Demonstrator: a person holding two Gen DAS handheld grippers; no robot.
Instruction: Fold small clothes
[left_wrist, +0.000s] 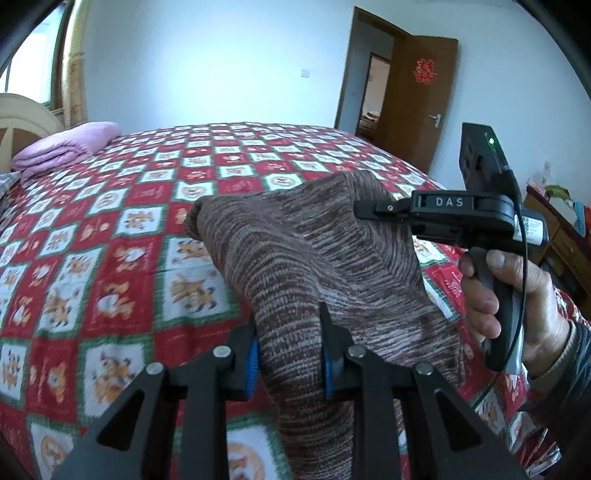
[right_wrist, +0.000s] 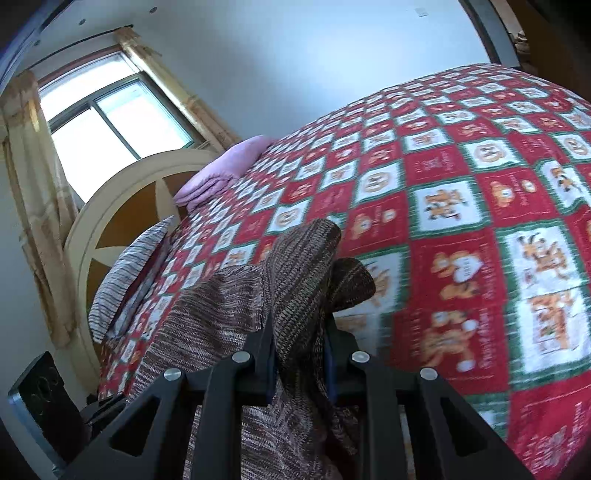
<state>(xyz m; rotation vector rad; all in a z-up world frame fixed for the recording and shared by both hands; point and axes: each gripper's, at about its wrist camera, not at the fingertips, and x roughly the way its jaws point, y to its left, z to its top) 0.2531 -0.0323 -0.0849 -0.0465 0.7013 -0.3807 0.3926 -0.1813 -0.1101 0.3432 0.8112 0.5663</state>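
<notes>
Left tool (left_wrist: 290, 354) is clamped tight on a bunched edge of the brown knit garment (left_wrist: 314, 240), blue pads (left_wrist: 252, 373) pressing in from both sides. Across from it the right tool (left_wrist: 364, 211), seen side-on with the person's hand (left_wrist: 517, 295) on its grip, looks pinched onto the opposite edge. The right wrist view confirms it: that tool's fingers are closed in on a thick fold of the same knit (right_wrist: 295, 280), cloth spilling out over the fingers and down to the left.

So the garment is up in the air, slung between the two tools, hanging over the checked red bedspread (left_wrist: 110, 240) rather than lying on it. That reads as the lift-and-spread step, before any crease is made.

Next move, I'd judge: draw the two tools apart to pull the knit taut, then lower it flat onto the open bedspread ahead. The cloth is soft and stretchy, so it will probably sag in the middle.

Further out, a folded pink blanket (left_wrist: 66, 147) sits near the headboard (right_wrist: 122, 206), well clear.
</notes>
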